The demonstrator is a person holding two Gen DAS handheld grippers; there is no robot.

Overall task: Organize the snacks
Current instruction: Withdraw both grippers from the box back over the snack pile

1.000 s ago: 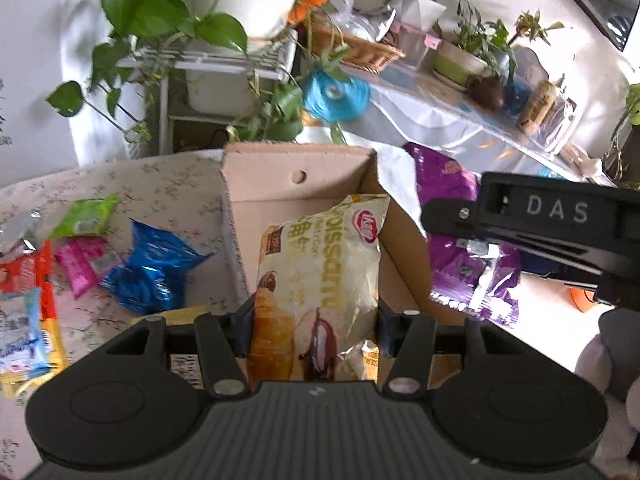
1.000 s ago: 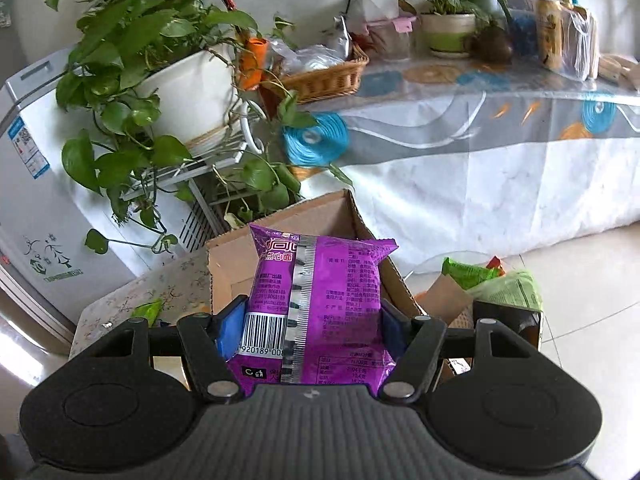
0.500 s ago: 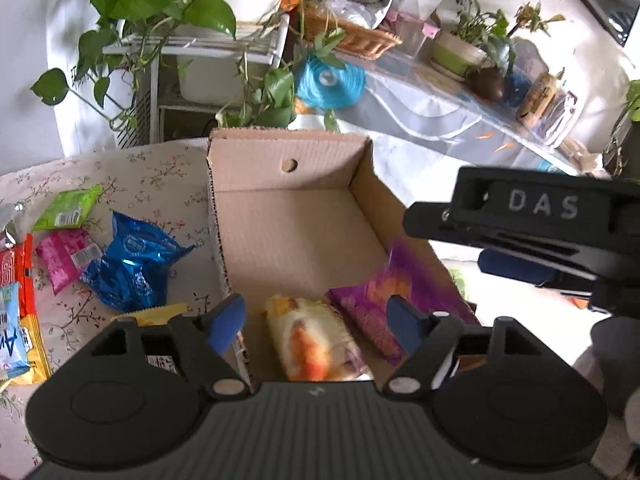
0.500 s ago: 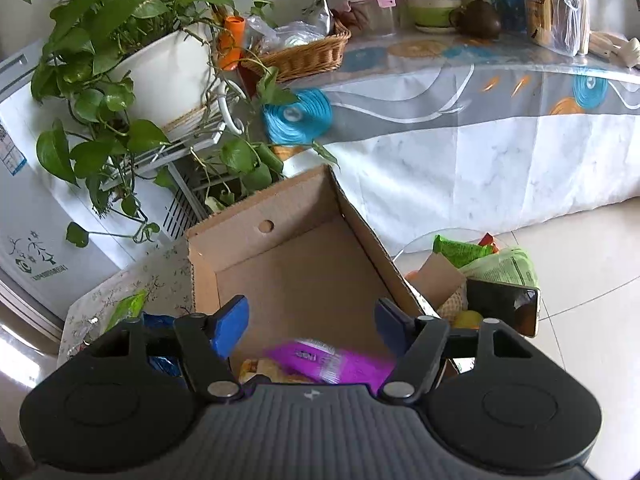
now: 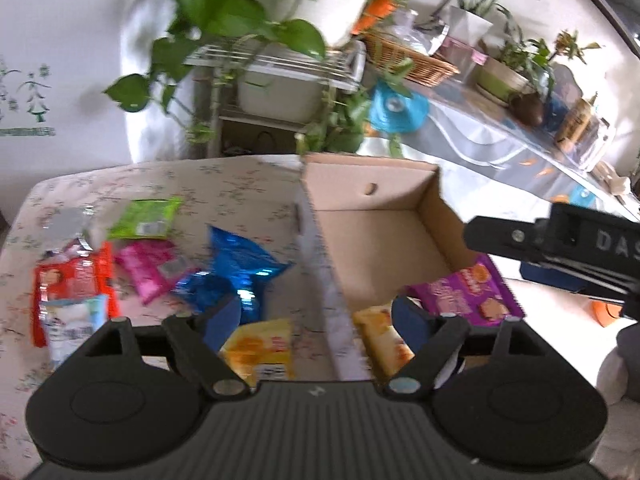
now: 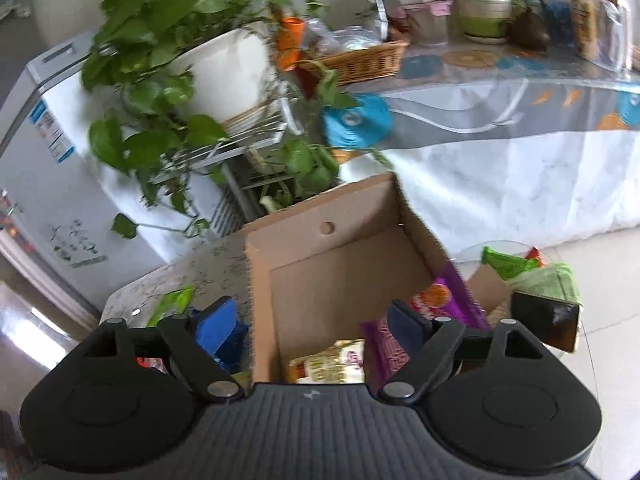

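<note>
An open cardboard box [image 5: 380,240] stands on the flowered table. In it lie a purple snack pack [image 5: 468,296] and a yellow croissant pack [image 5: 384,340]. My left gripper [image 5: 318,322] hangs above the box's left wall, its jaws opening and gripping nothing. Loose on the table to its left are a yellow packet [image 5: 260,348], blue packet [image 5: 240,272], pink packet [image 5: 152,268], green packet [image 5: 146,220] and red packet [image 5: 72,276]. My right gripper [image 6: 312,324] is over the box [image 6: 340,272], jaws opening and empty, with the purple pack [image 6: 436,308] and croissant pack [image 6: 332,364] below.
A wire plant rack [image 5: 280,68] with leafy pots stands behind the table, a white fridge [image 6: 48,152] to its left. A long cloth-covered table [image 6: 500,132] with a wicker basket [image 6: 360,60] runs along the right. Bags and a small box [image 6: 532,280] sit on the floor.
Both grippers have opened and let their packs drop into the box. The left gripper has swung left, so the table's loose snacks now show.
</note>
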